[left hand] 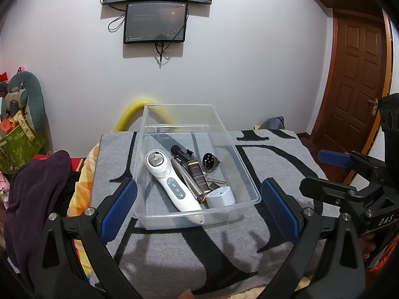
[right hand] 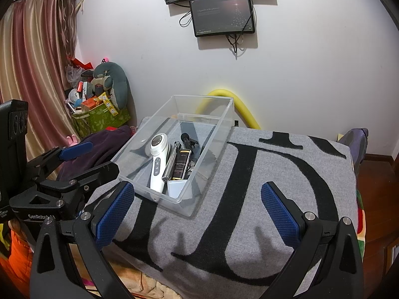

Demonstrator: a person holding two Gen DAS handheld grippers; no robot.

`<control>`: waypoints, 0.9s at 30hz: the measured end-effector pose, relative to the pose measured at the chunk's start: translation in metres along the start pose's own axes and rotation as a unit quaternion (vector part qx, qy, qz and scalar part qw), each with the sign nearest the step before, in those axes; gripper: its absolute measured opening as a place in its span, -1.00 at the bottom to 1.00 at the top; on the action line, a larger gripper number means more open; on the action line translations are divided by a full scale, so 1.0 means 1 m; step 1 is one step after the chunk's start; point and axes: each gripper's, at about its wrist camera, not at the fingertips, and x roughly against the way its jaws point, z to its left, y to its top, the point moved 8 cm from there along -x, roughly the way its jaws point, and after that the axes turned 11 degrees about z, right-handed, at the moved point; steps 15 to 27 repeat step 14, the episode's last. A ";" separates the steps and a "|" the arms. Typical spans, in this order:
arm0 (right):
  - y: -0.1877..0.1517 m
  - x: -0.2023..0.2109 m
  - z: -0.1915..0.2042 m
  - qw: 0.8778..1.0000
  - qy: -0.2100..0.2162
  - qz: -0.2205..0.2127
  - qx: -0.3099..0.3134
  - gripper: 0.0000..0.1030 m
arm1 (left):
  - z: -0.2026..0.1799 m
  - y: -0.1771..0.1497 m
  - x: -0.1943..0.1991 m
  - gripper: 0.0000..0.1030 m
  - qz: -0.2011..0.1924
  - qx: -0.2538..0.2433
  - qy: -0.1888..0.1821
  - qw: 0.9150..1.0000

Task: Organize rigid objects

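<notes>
Hovering both spread, empty hand-held grippers, left (left hand: 199, 208) and right (right hand: 197, 210), before the clear rectangular plastic bin (left hand: 249, 189) at frame centre, approaching its rims squarely.

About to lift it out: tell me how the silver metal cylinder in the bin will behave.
The silver cylinder looks smooth and polished, so probably slippery. Being round, it may roll once freed from the white device beside it. Likely stiff.

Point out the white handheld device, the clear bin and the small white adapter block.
white handheld device (left hand: 172, 186): left wrist view, mid-body by the buttons.
clear bin (left hand: 245, 174): left wrist view, right wall.
white adapter block (left hand: 222, 196): left wrist view, front face.
</notes>
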 end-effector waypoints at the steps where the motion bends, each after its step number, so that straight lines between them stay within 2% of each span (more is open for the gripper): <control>1: 0.000 0.000 0.001 1.000 0.000 -0.001 0.001 0.97 | -0.001 0.000 0.000 0.96 0.000 -0.001 0.000 1.000; 27: 0.000 0.001 0.004 1.000 0.000 -0.001 0.001 0.97 | -0.003 0.001 0.002 0.97 -0.003 0.000 -0.006 1.000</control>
